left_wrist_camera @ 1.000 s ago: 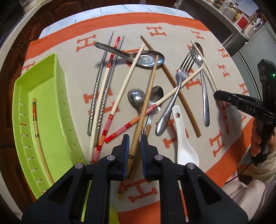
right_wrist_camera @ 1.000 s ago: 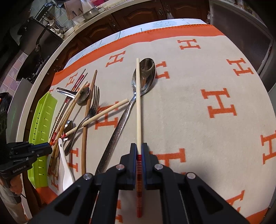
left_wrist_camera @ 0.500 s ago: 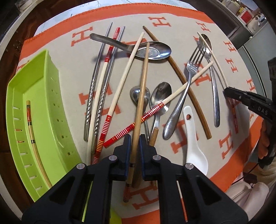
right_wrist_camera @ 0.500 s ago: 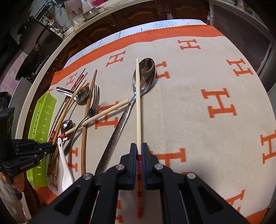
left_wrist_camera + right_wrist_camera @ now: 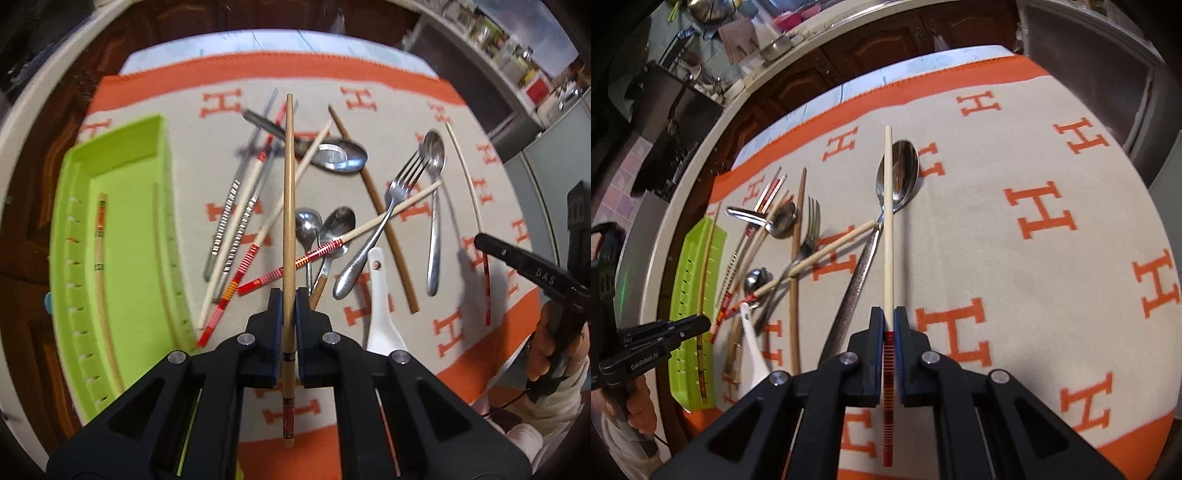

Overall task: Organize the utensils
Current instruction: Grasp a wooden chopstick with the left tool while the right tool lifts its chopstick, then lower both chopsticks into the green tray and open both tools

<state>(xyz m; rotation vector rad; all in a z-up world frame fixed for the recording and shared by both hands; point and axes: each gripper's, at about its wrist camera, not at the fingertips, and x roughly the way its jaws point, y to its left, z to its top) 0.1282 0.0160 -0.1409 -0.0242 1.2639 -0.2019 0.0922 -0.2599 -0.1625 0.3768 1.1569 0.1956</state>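
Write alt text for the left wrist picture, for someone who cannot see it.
The left gripper is shut on a tan wooden chopstick, pointing out over a jumble of spoons, a fork and chopsticks on an orange-and-beige cloth. A green tray on the left holds one chopstick; the right gripper shows at the right edge.

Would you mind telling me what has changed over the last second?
The left gripper, shut on the wooden chopstick, has lifted it off the pile and swung it towards the green tray. The right gripper stays clamped on its pale chopstick; remaining utensils unmoved.
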